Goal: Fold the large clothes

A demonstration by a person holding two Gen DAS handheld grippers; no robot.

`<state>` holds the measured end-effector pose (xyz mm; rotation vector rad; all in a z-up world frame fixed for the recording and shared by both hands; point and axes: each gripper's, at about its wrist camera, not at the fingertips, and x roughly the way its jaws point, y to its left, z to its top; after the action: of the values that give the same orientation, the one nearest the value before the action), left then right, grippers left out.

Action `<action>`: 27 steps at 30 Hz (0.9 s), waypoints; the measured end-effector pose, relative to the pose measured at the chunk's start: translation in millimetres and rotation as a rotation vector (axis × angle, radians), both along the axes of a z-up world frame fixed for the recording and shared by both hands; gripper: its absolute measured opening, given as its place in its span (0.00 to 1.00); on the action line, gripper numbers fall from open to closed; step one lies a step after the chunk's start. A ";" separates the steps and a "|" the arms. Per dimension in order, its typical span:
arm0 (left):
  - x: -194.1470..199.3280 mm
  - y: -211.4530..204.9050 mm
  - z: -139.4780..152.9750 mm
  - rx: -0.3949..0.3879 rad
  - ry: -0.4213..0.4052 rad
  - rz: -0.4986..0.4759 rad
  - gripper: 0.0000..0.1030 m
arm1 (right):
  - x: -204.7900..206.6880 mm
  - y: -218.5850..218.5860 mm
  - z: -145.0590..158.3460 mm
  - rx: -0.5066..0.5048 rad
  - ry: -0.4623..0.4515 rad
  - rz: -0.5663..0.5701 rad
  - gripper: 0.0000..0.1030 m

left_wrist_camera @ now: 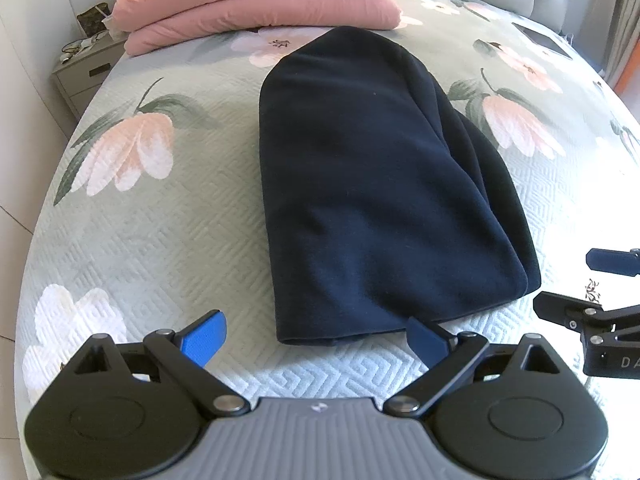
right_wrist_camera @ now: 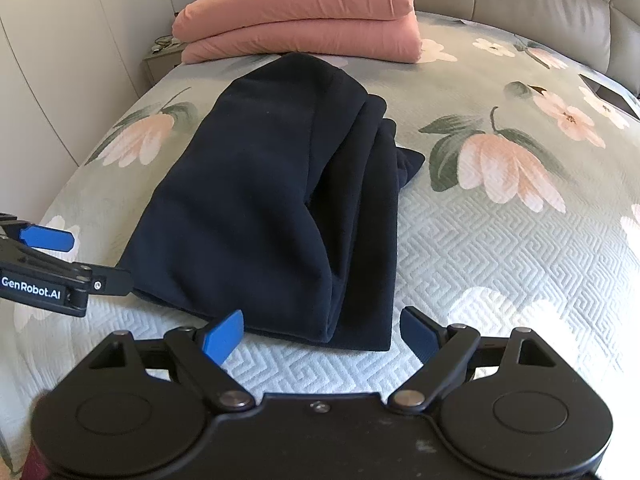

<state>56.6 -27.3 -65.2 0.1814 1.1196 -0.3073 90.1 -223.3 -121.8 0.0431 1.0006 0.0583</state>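
A dark navy garment (left_wrist_camera: 372, 184) lies folded into a long strip on the floral bedspread; it also shows in the right wrist view (right_wrist_camera: 272, 208), with layered edges along its right side. My left gripper (left_wrist_camera: 316, 340) is open and empty, its blue fingertips spread just short of the garment's near edge. My right gripper (right_wrist_camera: 320, 336) is open and empty at the near right corner of the garment. Each gripper shows at the edge of the other's view.
A folded pink quilt (left_wrist_camera: 256, 4) sits at the head of the bed (left_wrist_camera: 160, 248), just beyond the garment. A bedside table (left_wrist_camera: 84, 68) stands at the far left. A flat dark tablet-like item (right_wrist_camera: 608, 94) lies at the far right of the bed.
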 end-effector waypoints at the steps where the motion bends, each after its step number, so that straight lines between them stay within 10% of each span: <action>1: -0.2 0.4 -0.1 -0.011 0.002 -0.005 0.96 | -0.1 1.0 0.3 -0.011 -0.002 0.002 0.98; 27: -0.5 1.3 1.9 -0.017 -0.020 -0.023 0.97 | -1.0 3.8 0.0 -0.015 -0.004 0.014 0.98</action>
<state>56.1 -26.1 -63.3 0.1823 1.0953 -0.3345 89.1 -219.4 -121.8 0.0227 0.9969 0.0639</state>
